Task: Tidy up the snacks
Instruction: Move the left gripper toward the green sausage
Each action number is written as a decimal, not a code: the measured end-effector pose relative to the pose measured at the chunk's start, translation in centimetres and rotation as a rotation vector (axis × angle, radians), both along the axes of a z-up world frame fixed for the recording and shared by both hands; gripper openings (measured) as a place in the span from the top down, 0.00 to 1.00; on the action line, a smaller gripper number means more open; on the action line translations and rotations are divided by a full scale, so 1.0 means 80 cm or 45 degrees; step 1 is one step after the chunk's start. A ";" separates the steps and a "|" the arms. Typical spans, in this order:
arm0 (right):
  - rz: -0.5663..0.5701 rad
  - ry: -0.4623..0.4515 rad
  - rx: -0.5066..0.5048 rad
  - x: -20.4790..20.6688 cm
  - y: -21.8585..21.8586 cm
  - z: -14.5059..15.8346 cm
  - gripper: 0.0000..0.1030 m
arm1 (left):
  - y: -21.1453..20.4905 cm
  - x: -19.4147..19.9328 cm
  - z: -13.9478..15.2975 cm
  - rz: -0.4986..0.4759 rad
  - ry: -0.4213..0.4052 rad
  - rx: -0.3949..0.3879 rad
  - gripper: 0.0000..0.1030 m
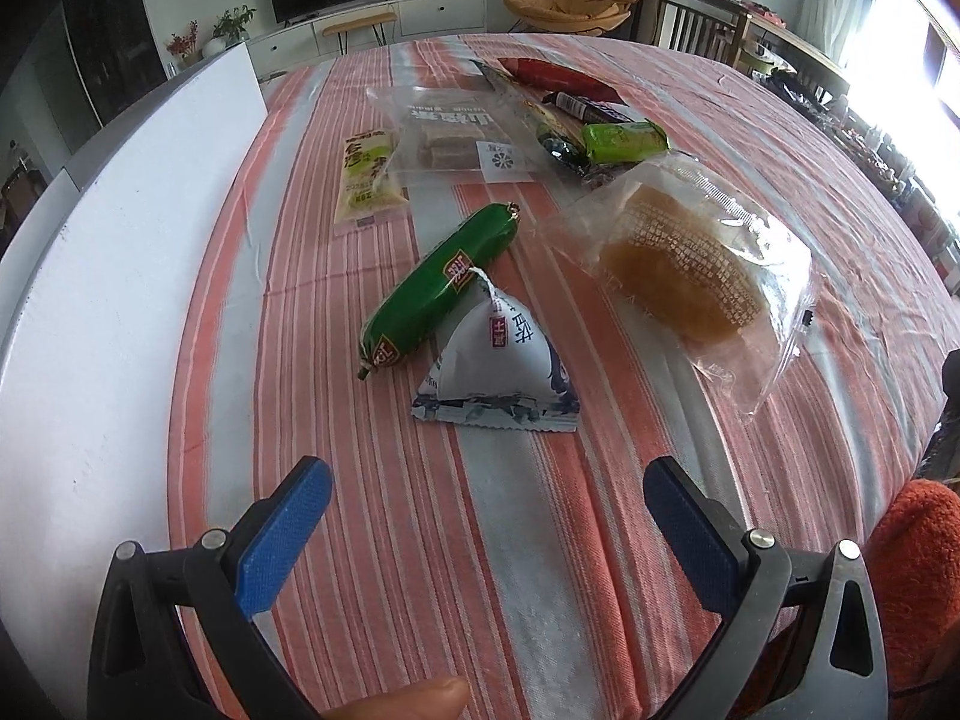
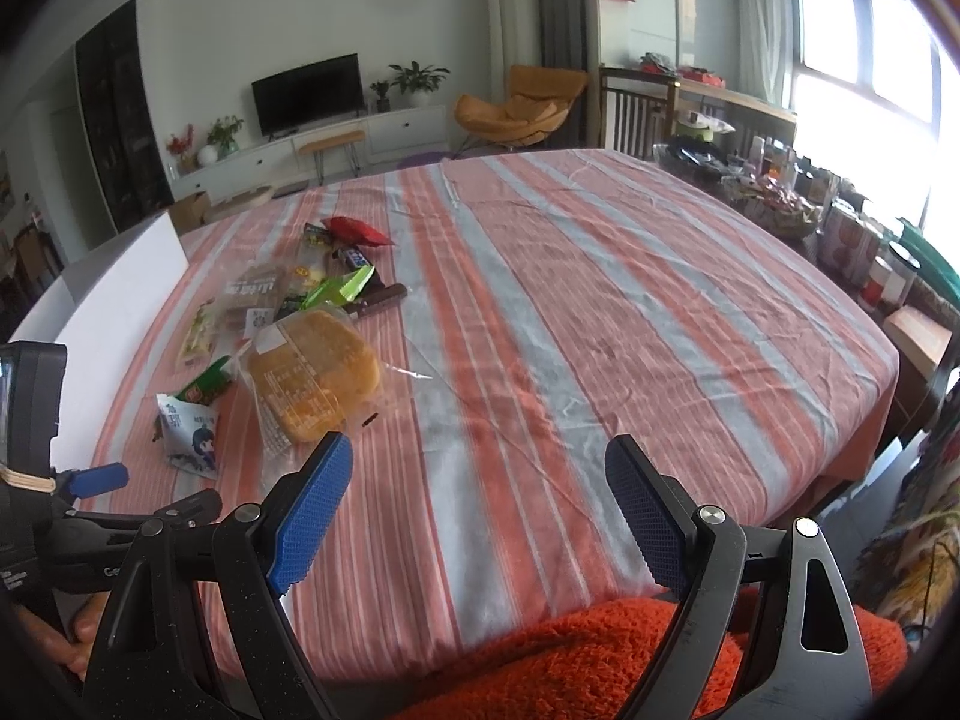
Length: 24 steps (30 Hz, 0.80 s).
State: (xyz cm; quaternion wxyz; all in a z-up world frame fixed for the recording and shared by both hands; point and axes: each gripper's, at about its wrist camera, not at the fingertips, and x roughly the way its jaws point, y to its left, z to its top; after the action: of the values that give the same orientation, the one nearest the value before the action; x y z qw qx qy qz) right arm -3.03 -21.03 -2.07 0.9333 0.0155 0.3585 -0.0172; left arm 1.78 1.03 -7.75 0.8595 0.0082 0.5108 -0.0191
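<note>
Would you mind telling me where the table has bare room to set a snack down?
Free: the striped cloth right of the clear-wrapped cake, out to the far and right edges. Crowded: the pile from the white triangular packet back to the red packet.

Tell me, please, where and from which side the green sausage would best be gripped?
Grip the green sausage across its middle, coming down from above with the left hand-held gripper, jaws set crosswise to its length. It is a slim cylinder lying flat and diagonal on the tablecloth. Its near part touches the white triangular packet, so the far half is probably freer.
</note>
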 end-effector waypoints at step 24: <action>-0.001 0.001 -0.001 0.000 0.000 0.000 0.14 | 0.002 0.005 -0.014 -0.004 0.049 0.006 0.00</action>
State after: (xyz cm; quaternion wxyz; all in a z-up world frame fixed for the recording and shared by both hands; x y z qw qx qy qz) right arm -3.04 -21.00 -2.08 0.9332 0.0153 0.3587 -0.0176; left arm 2.14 1.22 -8.88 0.8495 0.0106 0.5271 -0.0194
